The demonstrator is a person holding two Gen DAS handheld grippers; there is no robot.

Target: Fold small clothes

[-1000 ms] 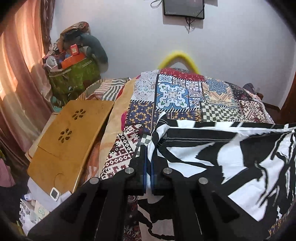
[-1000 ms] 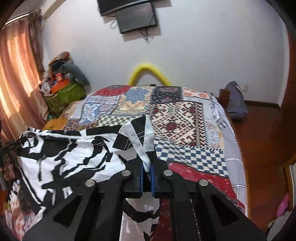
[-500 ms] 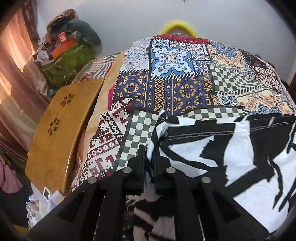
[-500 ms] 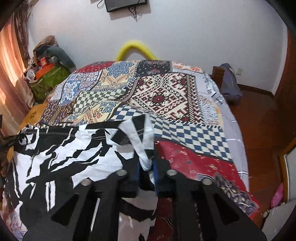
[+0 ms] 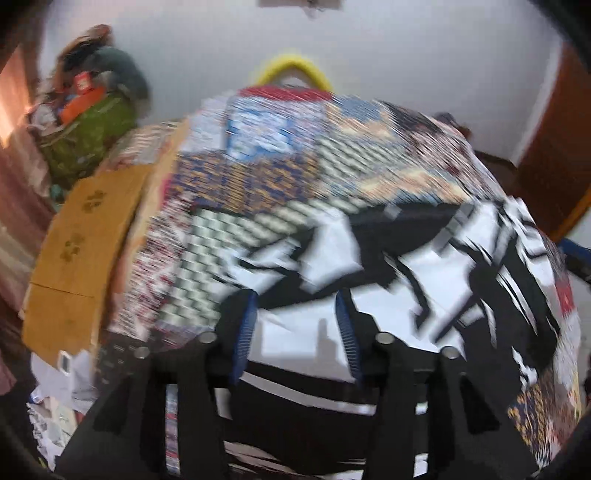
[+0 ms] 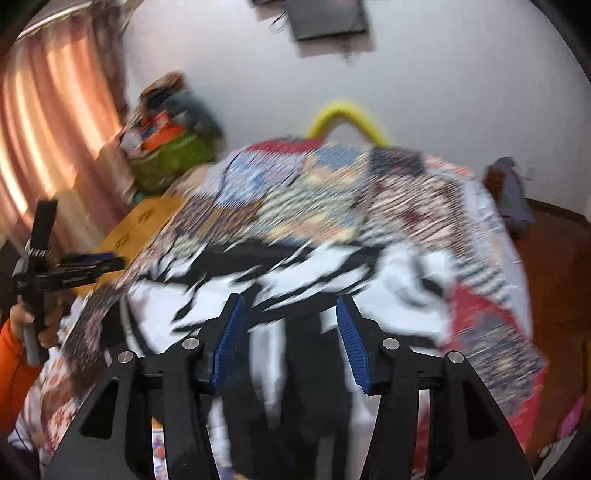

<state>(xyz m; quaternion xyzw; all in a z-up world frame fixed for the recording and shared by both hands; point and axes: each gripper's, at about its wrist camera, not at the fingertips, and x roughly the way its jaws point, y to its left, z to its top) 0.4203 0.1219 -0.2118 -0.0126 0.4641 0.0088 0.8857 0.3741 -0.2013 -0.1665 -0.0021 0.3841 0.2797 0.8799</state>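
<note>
Left wrist view: 1 black-and-white garment (image 5: 424, 280) lies spread on 1 bed under a patchwork bedspread (image 5: 258, 177), filling its near right part. The left gripper (image 5: 297, 306) hangs just above the cloth; its jaws have just been opening and stand apart, the blue pads (image 5: 245, 325) gripping nothing, cloth showing flat in the gap. Beside the bed on the left lies 1 wooden board (image 5: 77, 243) with 2 flower-shaped cutouts; behind it sits 1 green bag (image 5: 88, 136) heaped with clutter. 1 yellow arch (image 5: 291, 70) rises past the bed's far end. The picture is motion-blurred.

Right wrist view: the same garment lies across the near half of the bedspread, bold black streaks on white, a dark band running toward the camera. The right gripper (image 6: 290, 321) has also just been opening; its 2 pads are parted with nothing clamped. At the left edge 1 hand (image 6: 35, 321) in an orange sleeve holds the other gripper's handle. 1 pink curtain (image 6: 48, 125), 1 wall screen (image 6: 328, 18).
</note>
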